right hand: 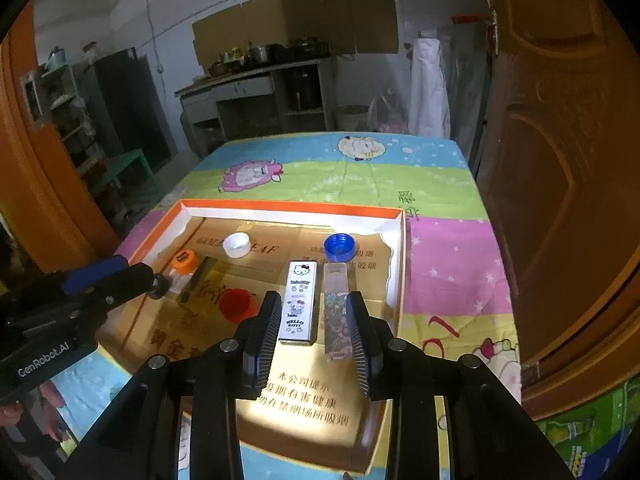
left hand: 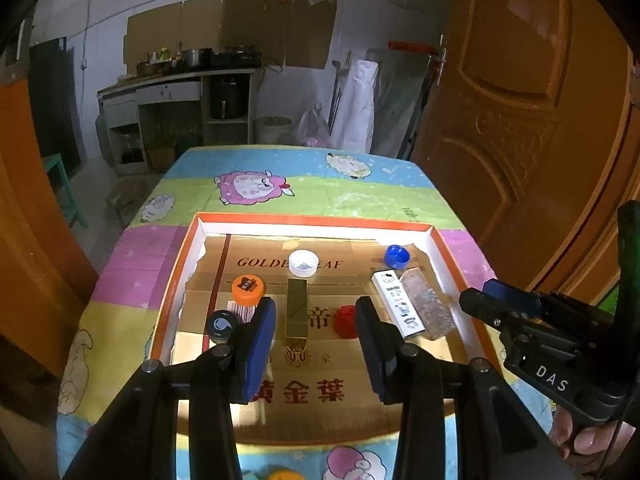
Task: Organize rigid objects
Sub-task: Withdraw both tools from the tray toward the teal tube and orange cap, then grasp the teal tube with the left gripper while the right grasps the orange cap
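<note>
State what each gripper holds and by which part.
Nothing is held. The left gripper and right gripper both hover with jaws apart above the tray, empty.

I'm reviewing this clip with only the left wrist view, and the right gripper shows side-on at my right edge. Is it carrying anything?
Observer: No. The right gripper is open, with nothing gripped between its pads.
Operator: What lies ahead of it?
Observer: The white box and the clear patterned box lie side by side on the floor of the tray, framed between its fingers.
Operator: My view blurs the white box's print.
Observer: It reads Hello Kitty, with cat faces above the lettering.
</note>
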### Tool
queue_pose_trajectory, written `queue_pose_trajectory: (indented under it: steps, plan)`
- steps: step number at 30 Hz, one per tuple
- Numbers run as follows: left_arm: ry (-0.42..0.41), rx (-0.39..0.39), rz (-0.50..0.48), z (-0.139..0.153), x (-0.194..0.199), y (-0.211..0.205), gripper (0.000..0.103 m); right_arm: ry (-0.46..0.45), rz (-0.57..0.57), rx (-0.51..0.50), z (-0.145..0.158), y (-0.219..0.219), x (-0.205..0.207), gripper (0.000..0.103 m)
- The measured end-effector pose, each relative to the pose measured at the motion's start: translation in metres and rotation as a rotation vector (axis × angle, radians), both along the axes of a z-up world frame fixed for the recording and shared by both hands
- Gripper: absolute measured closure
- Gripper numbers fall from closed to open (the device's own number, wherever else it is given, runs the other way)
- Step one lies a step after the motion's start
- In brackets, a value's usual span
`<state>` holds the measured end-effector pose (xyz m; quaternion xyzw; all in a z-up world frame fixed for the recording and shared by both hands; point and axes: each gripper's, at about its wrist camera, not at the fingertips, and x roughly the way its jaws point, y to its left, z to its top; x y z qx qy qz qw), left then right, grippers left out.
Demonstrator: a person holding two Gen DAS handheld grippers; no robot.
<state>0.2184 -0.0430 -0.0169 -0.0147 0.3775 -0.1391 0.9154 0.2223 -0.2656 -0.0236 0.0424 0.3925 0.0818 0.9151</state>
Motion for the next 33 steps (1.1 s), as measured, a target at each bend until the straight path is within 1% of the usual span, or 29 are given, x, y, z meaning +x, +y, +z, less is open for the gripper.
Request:
queue_pose_trajectory:
  steps: [9,13,17,21,24,27,30,33]
  plan:
    - [-0.040,-0.020,0.033,0.024,-0.030,0.015,0.062,-0.036,0.015,-0.014,0.026,0.003,-0.032,0.068]
    - [-0.049,-0.025,0.053,0.029,-0.044,0.026,0.062,-0.045,0.020,-0.013,0.034,0.005,-0.046,0.068]
    - [-0.047,-0.039,0.080,0.029,-0.058,0.039,0.062,-0.051,0.033,-0.018,0.039,0.009,-0.059,0.068]
    - [-0.035,-0.045,0.105,0.022,-0.071,0.050,0.062,-0.045,0.052,-0.017,0.040,0.018,-0.073,0.068]
    - [-0.025,-0.048,0.123,0.012,-0.084,0.054,0.062,-0.036,0.064,-0.015,0.038,0.024,-0.082,0.068]
    - [0.008,-0.043,0.132,-0.008,-0.096,0.053,0.062,-0.026,0.078,-0.009,0.035,0.030,-0.091,0.068]
    - [0.049,-0.023,0.151,-0.035,-0.107,0.051,0.062,-0.015,0.093,-0.008,0.031,0.036,-0.098,0.068]
    - [0.123,-0.014,0.158,-0.065,-0.112,0.049,0.062,-0.008,0.106,-0.007,0.029,0.040,-0.105,0.068]
